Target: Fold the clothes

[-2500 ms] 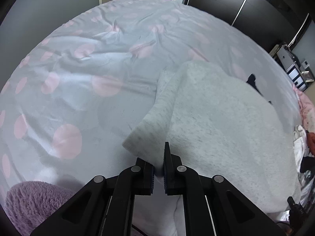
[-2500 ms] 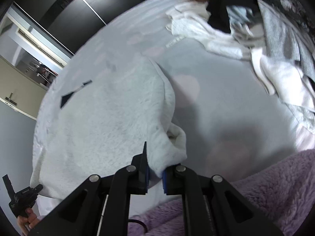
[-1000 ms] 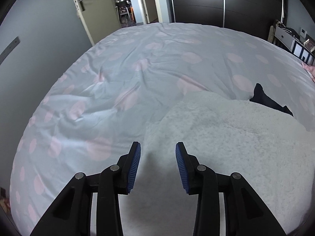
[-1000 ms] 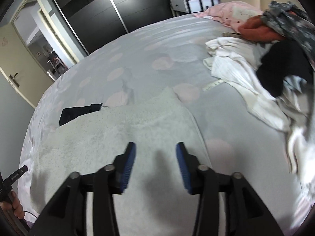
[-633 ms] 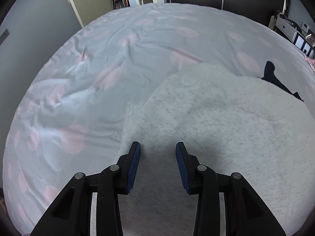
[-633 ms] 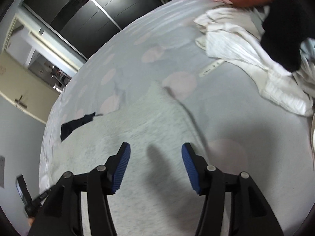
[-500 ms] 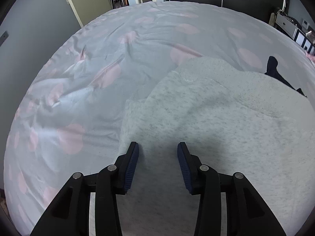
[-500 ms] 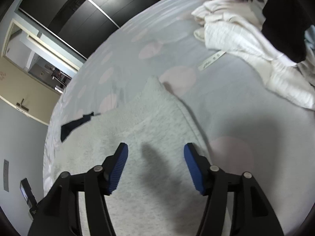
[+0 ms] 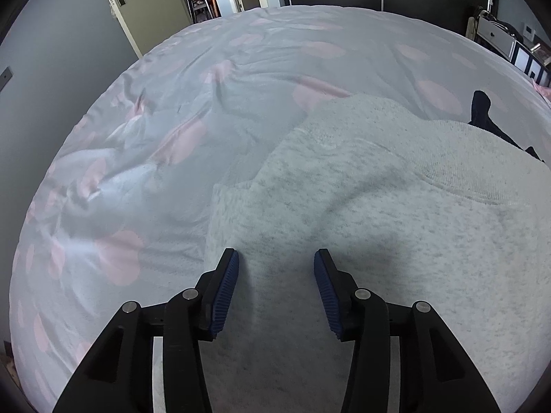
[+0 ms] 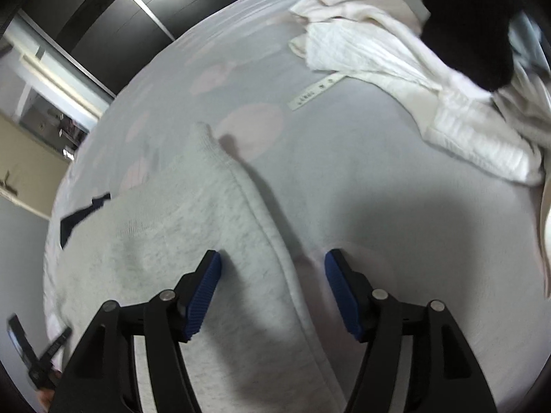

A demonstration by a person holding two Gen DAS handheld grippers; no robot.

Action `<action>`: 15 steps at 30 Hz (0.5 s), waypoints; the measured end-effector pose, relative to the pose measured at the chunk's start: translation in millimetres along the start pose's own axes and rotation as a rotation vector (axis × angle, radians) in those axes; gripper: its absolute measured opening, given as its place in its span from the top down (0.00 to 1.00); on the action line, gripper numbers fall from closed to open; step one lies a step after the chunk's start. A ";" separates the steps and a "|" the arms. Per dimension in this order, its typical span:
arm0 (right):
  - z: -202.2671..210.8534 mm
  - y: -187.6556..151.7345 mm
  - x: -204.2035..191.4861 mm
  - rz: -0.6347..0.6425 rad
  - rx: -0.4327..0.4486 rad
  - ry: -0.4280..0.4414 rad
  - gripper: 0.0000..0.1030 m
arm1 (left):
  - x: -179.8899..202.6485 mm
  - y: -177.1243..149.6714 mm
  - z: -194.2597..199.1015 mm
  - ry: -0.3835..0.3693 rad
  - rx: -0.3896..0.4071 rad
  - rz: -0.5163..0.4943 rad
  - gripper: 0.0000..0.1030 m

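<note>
A light grey fleecy garment lies spread on the bed. My left gripper hovers over its left edge, jaws opening, nothing pressed between the blue pads. In the right wrist view the same garment shows its right hem running between my right gripper fingers. Those jaws are opening wide too; the pads do not press the cloth.
The bed has a grey sheet with pink dots. A dark sock lies beyond the garment. A heap of white, black and other clothes fills the right side. Door and dark wardrobes stand behind.
Both grippers, earlier shut on the garment's corners, have let go and opened wider. Both have sunk toward the garment, which now lies flat.
</note>
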State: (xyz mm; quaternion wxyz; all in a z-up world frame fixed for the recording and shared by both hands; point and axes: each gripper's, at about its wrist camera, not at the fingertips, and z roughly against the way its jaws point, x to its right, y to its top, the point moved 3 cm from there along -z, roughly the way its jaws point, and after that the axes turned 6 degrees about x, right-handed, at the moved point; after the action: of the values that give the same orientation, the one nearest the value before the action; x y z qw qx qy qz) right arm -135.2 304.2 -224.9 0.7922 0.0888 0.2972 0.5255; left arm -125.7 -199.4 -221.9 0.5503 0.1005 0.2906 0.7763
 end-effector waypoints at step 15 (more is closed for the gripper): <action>11.5 -0.6 -16.0 0.037 0.007 0.144 0.90 | 0.5 1.2 7.7 0.012 0.006 -0.001 0.53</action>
State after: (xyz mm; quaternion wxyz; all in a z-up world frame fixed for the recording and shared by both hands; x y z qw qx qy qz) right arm -132.5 291.8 -209.9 0.7586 0.0591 0.3537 0.5441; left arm -123.2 -196.6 -215.0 0.5485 0.0973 0.2962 0.7759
